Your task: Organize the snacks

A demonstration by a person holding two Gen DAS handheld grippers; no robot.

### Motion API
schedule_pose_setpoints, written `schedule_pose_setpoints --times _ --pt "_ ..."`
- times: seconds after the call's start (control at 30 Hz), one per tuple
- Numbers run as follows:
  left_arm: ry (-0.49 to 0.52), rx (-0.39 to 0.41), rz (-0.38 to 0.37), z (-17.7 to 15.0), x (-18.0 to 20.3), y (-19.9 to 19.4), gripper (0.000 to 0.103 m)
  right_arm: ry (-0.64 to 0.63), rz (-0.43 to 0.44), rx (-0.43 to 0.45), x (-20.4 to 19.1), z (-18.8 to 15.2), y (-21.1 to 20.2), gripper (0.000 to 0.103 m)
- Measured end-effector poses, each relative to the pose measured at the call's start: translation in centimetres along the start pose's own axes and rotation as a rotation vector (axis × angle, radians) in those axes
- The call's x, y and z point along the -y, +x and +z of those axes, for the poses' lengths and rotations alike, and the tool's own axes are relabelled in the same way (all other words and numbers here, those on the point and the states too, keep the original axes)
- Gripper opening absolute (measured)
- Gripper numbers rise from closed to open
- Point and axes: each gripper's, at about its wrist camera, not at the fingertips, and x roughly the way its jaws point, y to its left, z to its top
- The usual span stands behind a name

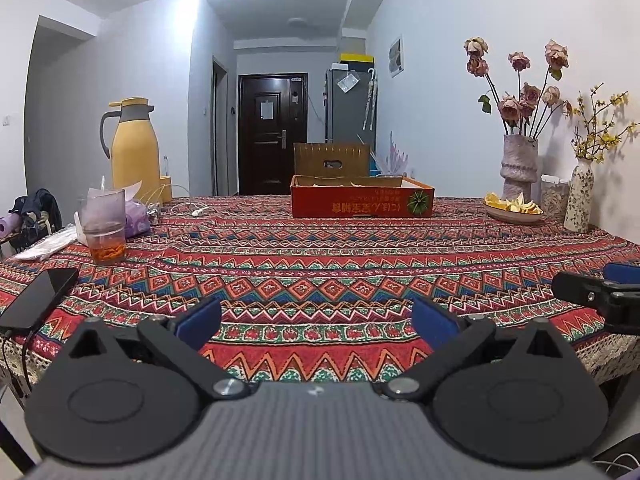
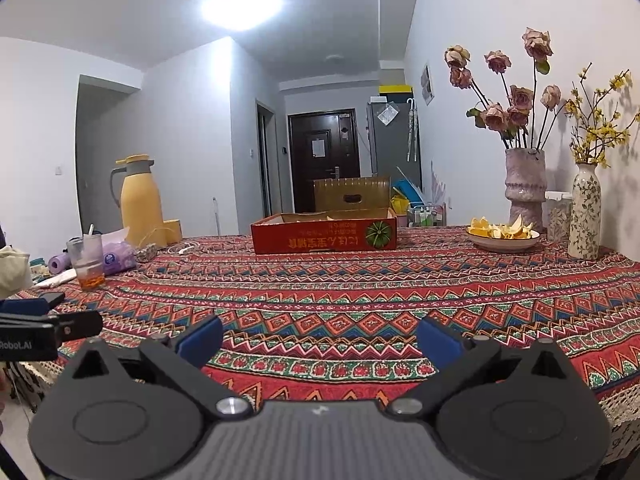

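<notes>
A shallow red cardboard box point(image 1: 362, 201) sits at the far middle of the table; pale packets show just above its rim. It also shows in the right wrist view point(image 2: 324, 235). My left gripper point(image 1: 316, 322) is open and empty, low over the table's near edge. My right gripper point(image 2: 320, 340) is open and empty, also at the near edge. Each gripper shows at the side of the other's view: the right gripper point(image 1: 600, 292) and the left gripper point(image 2: 48, 320).
Patterned tablecloth point(image 1: 320, 264). On the left: a yellow thermos point(image 1: 134, 148), a cup with orange bits point(image 1: 105, 232), a purple tissue pack point(image 1: 136, 218), a phone point(image 1: 38, 298). On the right: a bowl of peels point(image 1: 512, 210), two flower vases point(image 1: 518, 164) point(image 1: 580, 196).
</notes>
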Motion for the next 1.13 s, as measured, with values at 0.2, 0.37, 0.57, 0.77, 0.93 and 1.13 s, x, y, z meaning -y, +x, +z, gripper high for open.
schedule_pose_setpoints --times 0.2,0.37,0.57,0.77,0.93,1.13 --pt "0.003 0.004 -0.002 0.01 0.1 -0.03 0.103 0.001 0.002 0.003 0.05 -0.03 -0.12 0.103" --pt "0.005 0.004 -0.002 -0.01 0.11 0.0 0.103 -0.002 0.001 0.004 -0.06 -0.08 -0.13 0.103" --pt "0.013 0.007 -0.005 -0.01 0.23 -0.05 0.103 0.003 0.003 0.007 0.03 0.07 -0.16 0.103" --pt "0.019 0.007 -0.009 0.02 0.31 -0.08 0.103 0.003 0.008 0.007 0.05 0.06 -0.17 0.103" --pt "0.009 0.013 -0.001 -0.02 0.23 -0.21 0.103 0.001 0.01 0.005 0.09 0.05 -0.15 0.103" --pt "0.006 0.005 -0.012 0.05 0.23 -0.27 0.103 -0.008 0.012 0.001 -0.02 0.02 -0.11 0.103"
